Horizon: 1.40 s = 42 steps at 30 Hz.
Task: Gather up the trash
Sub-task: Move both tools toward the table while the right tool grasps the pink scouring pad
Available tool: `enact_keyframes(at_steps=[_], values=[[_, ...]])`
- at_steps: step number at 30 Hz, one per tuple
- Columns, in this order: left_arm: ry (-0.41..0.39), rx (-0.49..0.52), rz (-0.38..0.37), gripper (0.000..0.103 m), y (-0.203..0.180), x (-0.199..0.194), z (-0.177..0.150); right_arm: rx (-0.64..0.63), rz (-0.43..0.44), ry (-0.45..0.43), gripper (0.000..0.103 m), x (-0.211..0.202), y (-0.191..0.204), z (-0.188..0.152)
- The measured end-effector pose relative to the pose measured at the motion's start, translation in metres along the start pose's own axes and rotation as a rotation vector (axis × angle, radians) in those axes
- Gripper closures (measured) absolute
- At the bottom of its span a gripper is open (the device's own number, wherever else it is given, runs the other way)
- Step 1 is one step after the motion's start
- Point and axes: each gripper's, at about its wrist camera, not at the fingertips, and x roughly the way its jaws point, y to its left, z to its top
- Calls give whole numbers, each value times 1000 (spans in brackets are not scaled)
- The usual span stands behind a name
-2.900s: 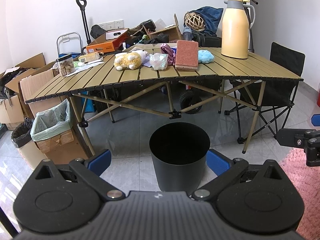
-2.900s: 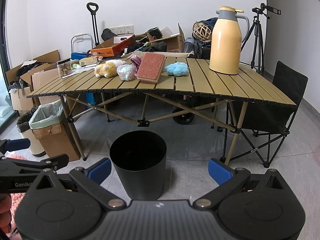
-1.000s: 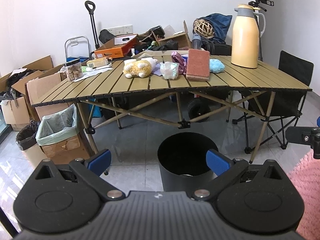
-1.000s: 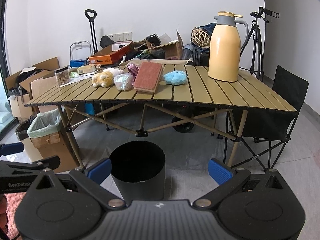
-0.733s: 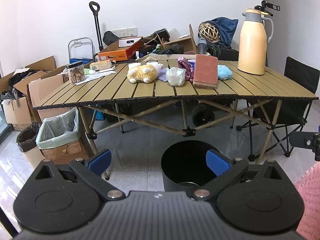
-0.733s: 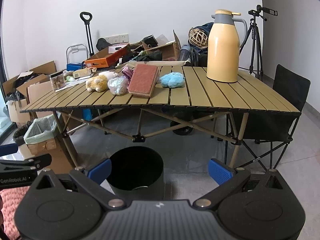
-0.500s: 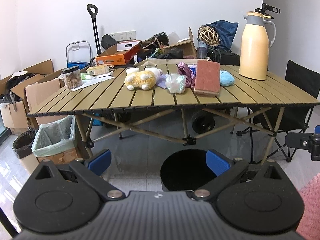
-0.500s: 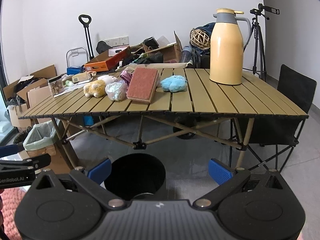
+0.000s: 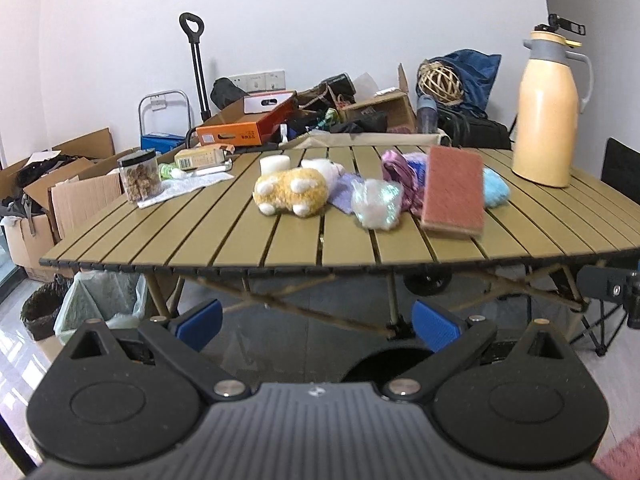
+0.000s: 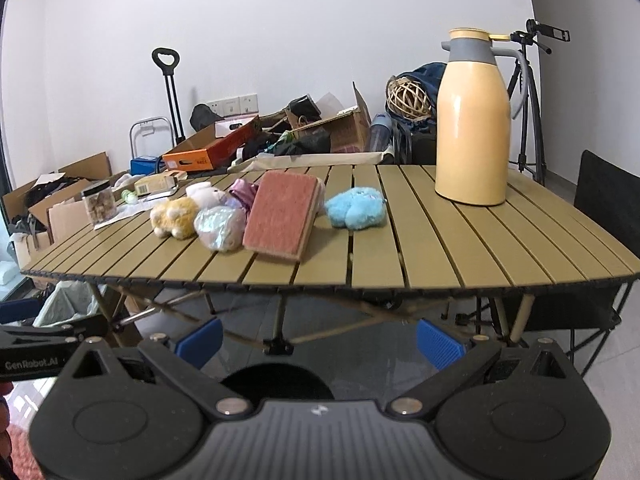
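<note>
Both tongs are spread wide and empty: my left gripper (image 9: 316, 322) has nothing between its blue pads, and my right gripper (image 10: 320, 338) is just as bare. They've come up in the last few seconds, so the view now sits level with the table (image 9: 280, 248) instead of down at the floor. The black bin (image 10: 276, 380), which filled the middle of both views a moment ago, has dropped to a dark rim under my fingers, right below the near table edge. That tells me the bin is placed and I'm now going after what goes in it. On the slats, the yellow jug (image 10: 472, 132) stands well off to the right. The reddish sponge block (image 10: 280, 216) leans in the middle. Just beside it lies the crumpled plastic wad (image 10: 220, 226), my best guess for trash, touching the yellow plush toy (image 10: 174, 216). The blue fluffy ball (image 10: 354, 207) sits right of the sponge.
</note>
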Motion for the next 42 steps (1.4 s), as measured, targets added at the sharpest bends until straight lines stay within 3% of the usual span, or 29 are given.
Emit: enact_keyframes(at_steps=[21, 30, 39, 42], values=[[-14, -73, 58, 0, 19, 104, 63, -2, 69, -87, 0, 127, 26, 57], [6, -103, 75, 0, 35, 133, 69, 26, 32, -86, 0, 169, 37, 65], [49, -128, 52, 0, 40, 152, 73, -46, -79, -69, 0, 200, 51, 65], [63, -135, 44, 0, 40, 155, 73, -24, -70, -51, 0, 207, 50, 65]])
